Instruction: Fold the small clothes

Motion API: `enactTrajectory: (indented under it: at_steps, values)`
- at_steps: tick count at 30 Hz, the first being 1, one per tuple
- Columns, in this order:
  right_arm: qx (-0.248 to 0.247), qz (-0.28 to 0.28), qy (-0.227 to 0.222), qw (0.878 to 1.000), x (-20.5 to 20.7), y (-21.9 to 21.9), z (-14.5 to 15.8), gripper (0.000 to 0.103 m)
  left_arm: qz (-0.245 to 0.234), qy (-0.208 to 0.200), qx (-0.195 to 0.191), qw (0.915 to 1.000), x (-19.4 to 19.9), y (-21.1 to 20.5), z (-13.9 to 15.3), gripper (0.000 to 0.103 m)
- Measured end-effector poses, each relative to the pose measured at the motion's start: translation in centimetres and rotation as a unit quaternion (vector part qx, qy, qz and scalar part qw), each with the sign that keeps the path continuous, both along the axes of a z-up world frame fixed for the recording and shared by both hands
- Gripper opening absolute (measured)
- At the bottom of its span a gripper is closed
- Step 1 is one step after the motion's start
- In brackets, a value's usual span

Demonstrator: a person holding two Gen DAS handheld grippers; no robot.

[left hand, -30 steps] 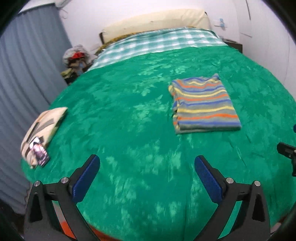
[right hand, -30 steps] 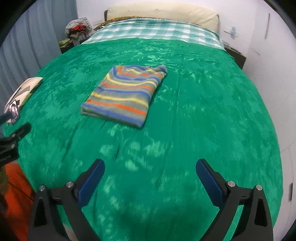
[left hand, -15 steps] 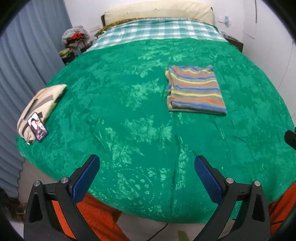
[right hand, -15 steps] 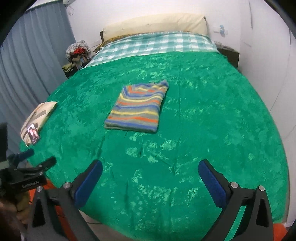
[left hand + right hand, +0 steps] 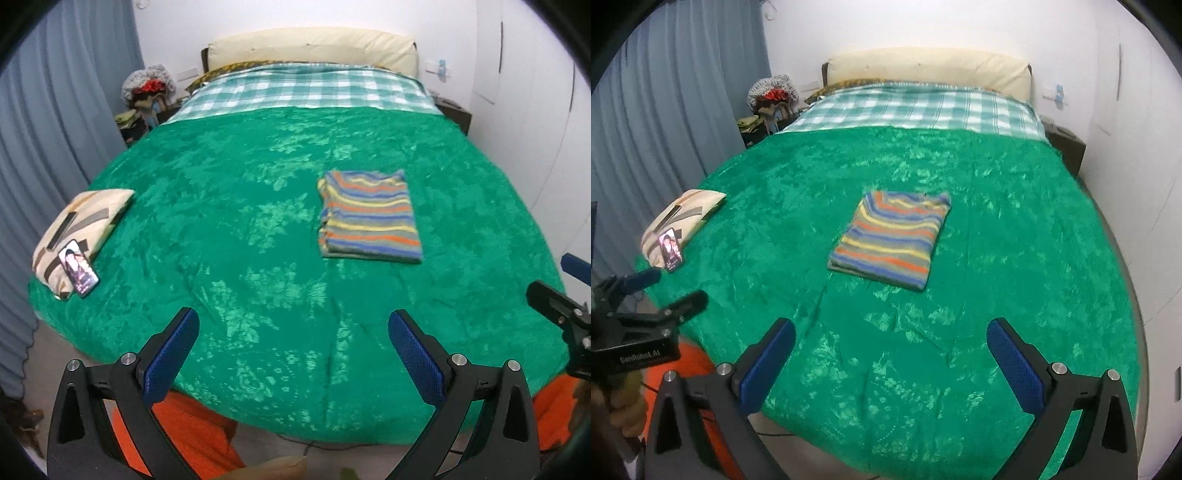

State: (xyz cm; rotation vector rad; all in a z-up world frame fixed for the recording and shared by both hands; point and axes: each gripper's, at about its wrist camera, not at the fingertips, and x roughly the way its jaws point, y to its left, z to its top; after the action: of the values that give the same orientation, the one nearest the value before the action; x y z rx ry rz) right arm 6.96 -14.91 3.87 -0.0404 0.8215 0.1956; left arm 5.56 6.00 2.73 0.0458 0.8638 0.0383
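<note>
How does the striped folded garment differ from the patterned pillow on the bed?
The striped garment lies flat mid-bed with nothing on it; the patterned pillow is plump, at the left edge, with a phone leaning on it. The garment has blue, orange and yellow stripes; the pillow is cream with dark blocks. Both rest on the green bedspread.

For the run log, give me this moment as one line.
striped garment: folded, flat on green blanket | left gripper: open, empty, near bed's foot | right gripper: open, empty | phone: on patterned pillow

striped multicolour shirt [image 5: 370, 215], green bedspread [image 5: 229, 236], checked sheet [image 5: 306, 88]
</note>
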Motion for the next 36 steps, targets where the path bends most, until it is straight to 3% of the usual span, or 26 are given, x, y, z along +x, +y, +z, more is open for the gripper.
enactTrajectory:
  at_steps: [15,26,36]
  values:
    - [-0.037,-0.019,0.046,0.998,-4.3,-0.3,1.9,0.102,-0.015,0.011,0.000,0.9998,-3.5,-1.7,2.7,0.102]
    - [-0.029,-0.009,0.026,0.999,-6.6,0.0,3.8,0.102,-0.001,0.036,-0.008,0.9993,-3.9,-2.0,2.1,0.102]
    - [-0.042,-0.023,0.016,0.999,-6.4,0.2,4.4,0.102,-0.010,0.014,0.013,0.9998,-4.3,-2.9,2.7,0.102]
